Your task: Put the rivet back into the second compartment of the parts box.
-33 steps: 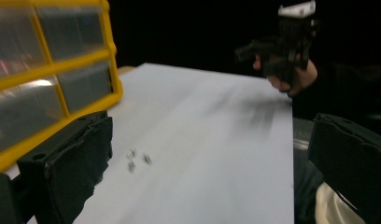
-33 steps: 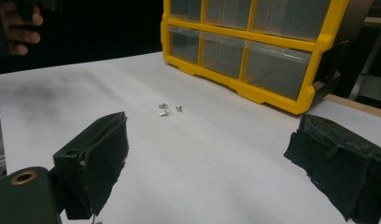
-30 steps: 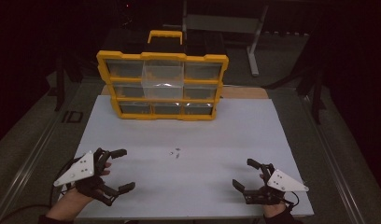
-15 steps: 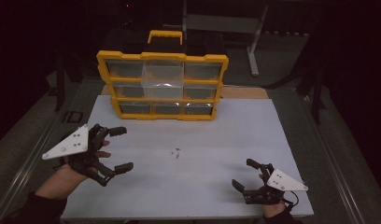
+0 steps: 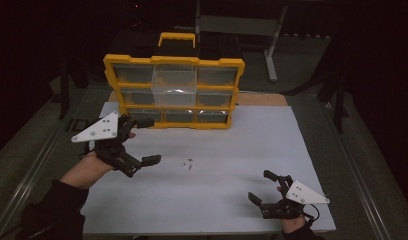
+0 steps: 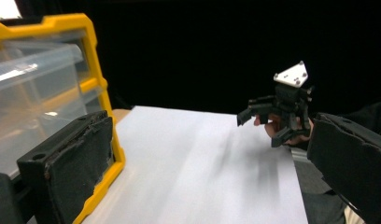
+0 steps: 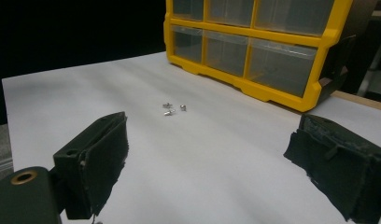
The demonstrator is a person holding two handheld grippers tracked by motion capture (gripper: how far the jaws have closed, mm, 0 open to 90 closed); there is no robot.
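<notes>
While both tools are gaping empty, the tiny silver screws (image 5: 187,163) are lying just beyond the left tool (image 5: 144,141), nearer it than the right tool (image 5: 259,186).

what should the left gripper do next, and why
Probably ease the left gripper forward to the yellow drawer organizer and line up on a drawer. Its jaws stand open and empty beside the organizer's lower left corner, while the right gripper rests open on the white sheet.

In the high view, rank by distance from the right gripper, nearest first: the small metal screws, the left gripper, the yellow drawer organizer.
1. Small metal screws, mid-sheet, left of the right gripper.
2. Left gripper, at the sheet's left.
3. Yellow drawer organizer with clear plastic drawers, at the far edge.
</notes>
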